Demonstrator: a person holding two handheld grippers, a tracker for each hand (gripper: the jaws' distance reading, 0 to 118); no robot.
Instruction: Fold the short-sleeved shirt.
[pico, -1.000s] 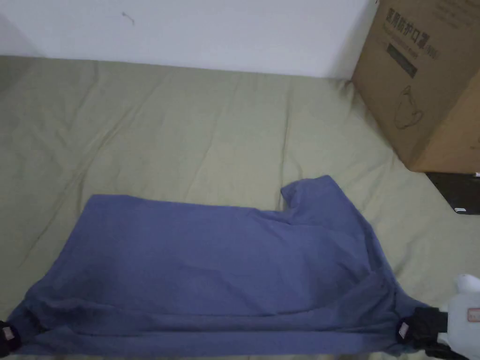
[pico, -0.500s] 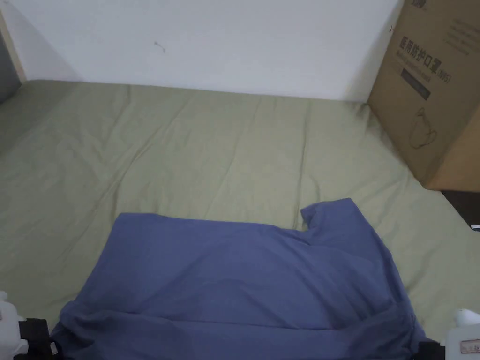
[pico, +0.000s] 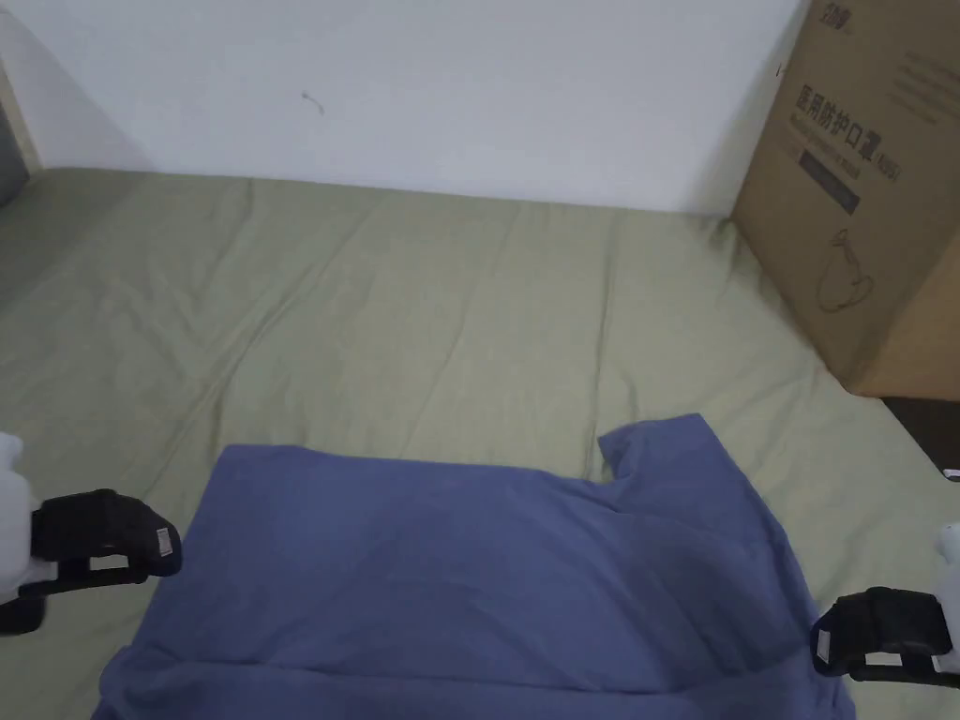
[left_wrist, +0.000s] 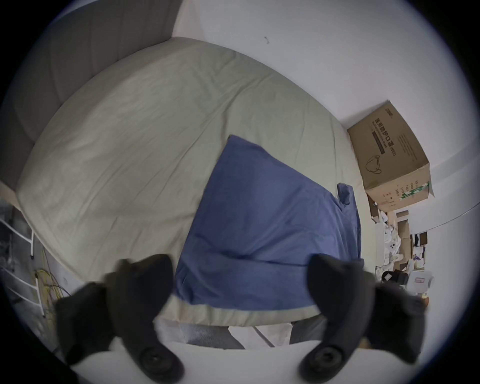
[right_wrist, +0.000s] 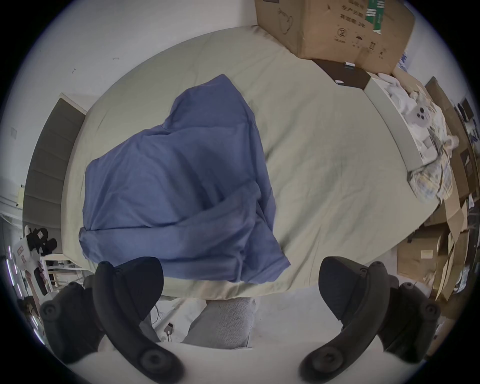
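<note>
A blue short-sleeved shirt (pico: 487, 572) lies folded lengthwise on the green bed sheet (pico: 422, 309), with one sleeve (pico: 670, 450) sticking out at its far right. It also lies ahead of the jaws in the left gripper view (left_wrist: 262, 228) and in the right gripper view (right_wrist: 176, 181). My left gripper (pico: 155, 553) hovers just off the shirt's left edge, open, with nothing between its jaws (left_wrist: 240, 283). My right gripper (pico: 834, 647) sits off the shirt's near right corner, also open and empty (right_wrist: 240, 283).
A large cardboard box (pico: 872, 187) stands on the bed's far right corner against the white wall. A dark flat object (pico: 933, 431) lies beside it at the right edge. Bare sheet stretches beyond and left of the shirt. Clutter and boxes (right_wrist: 441, 233) sit past the bed's right side.
Both grippers have let go of the shirt's near corners and drawn away from it. The shirt now rests slack on the bed. The head camera has tilted up a little.
</note>
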